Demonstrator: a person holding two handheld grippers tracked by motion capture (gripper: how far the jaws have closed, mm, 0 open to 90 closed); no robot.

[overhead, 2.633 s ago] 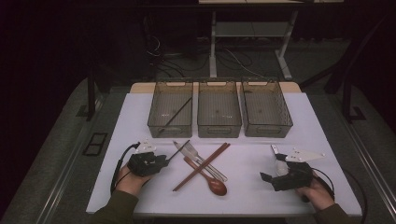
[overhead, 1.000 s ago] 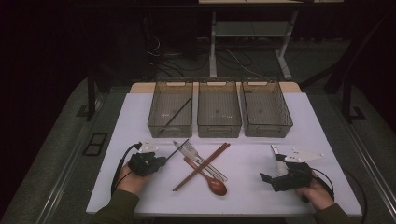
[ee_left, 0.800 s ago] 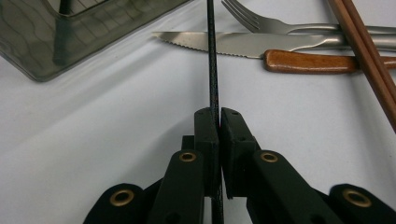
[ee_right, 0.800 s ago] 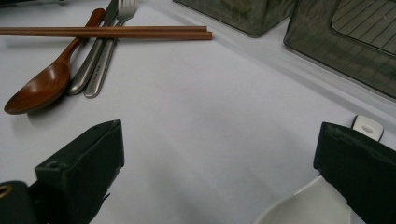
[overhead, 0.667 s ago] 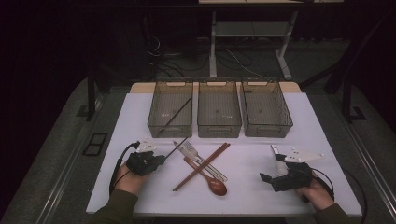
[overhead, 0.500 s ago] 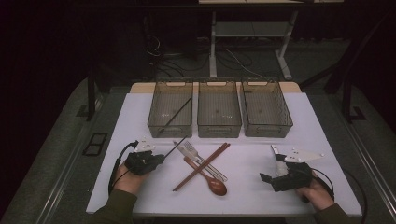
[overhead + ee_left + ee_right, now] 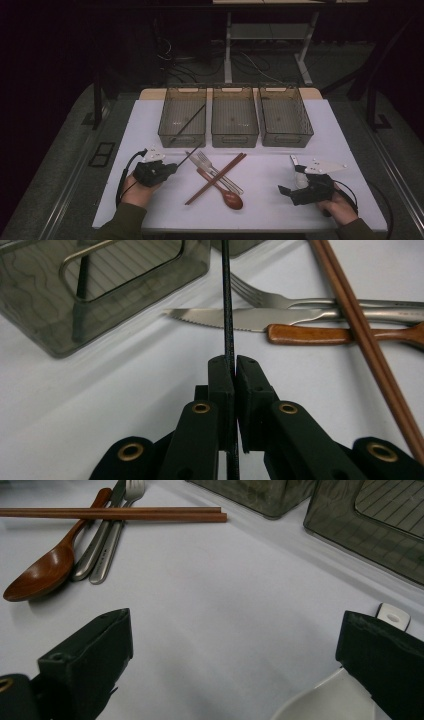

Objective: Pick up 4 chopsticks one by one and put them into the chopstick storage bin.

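1. Left gripper (image 7: 234, 371): jaws clamped on a thin black chopstick (image 7: 227, 300), which slants up toward the left smoky plastic bin (image 7: 183, 118).
2. Right gripper (image 7: 235, 655): jaws wide, over bare white table (image 7: 280, 200), white ceramic spoon (image 7: 330, 702) by one jaw.
3. Centre: 2 brown wooden chopsticks (image 7: 216, 171), steel fork (image 7: 210, 165), serrated steel knife (image 7: 240, 319), brown wooden spoon (image 7: 231, 199).

A thin black chopstick (image 7: 228, 305) is standing clamped between the jaws of the left gripper (image 7: 235, 371), its long shaft running straight out past the serrated knife blade toward the left bin. From above, the chopstick (image 7: 188, 154) is slanting up and right, near the bin's front wall.
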